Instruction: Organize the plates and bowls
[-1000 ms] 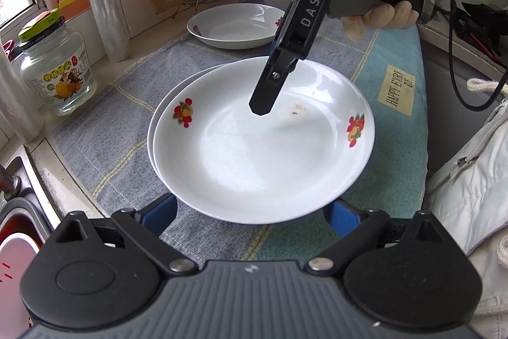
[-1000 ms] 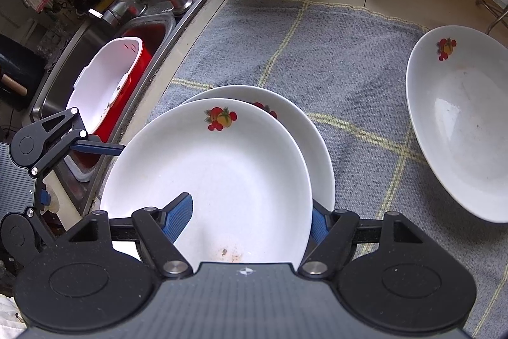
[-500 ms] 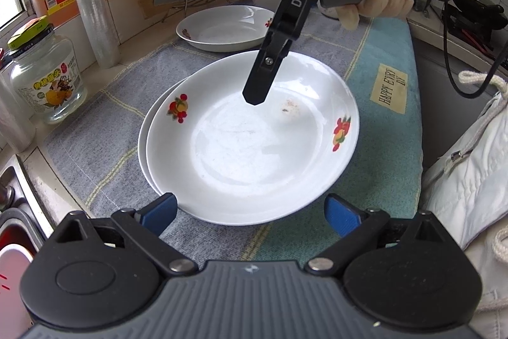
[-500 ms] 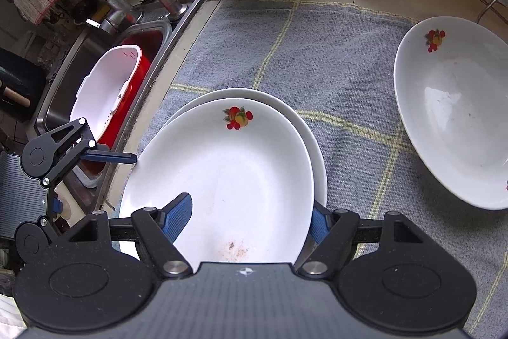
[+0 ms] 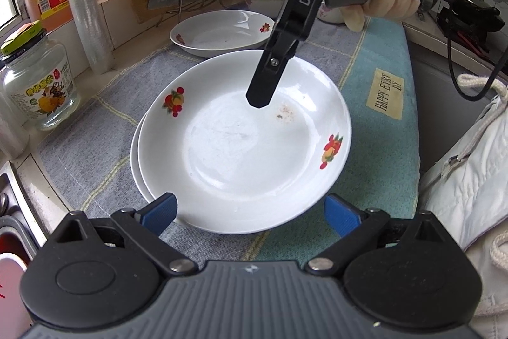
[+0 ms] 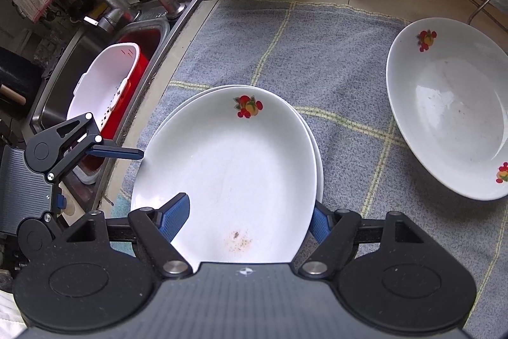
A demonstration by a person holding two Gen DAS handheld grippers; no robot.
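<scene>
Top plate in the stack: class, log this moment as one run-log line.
stage: stacking | top plate: on lower plate | right hand-held gripper: jaws opening, rim between them | left hand-held gripper: open | third plate: apart

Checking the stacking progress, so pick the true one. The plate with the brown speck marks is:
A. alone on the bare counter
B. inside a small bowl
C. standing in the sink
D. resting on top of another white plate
D: the speckled plate sits on a second white plate whose rim shows along one side, both on the grey towel.
</scene>
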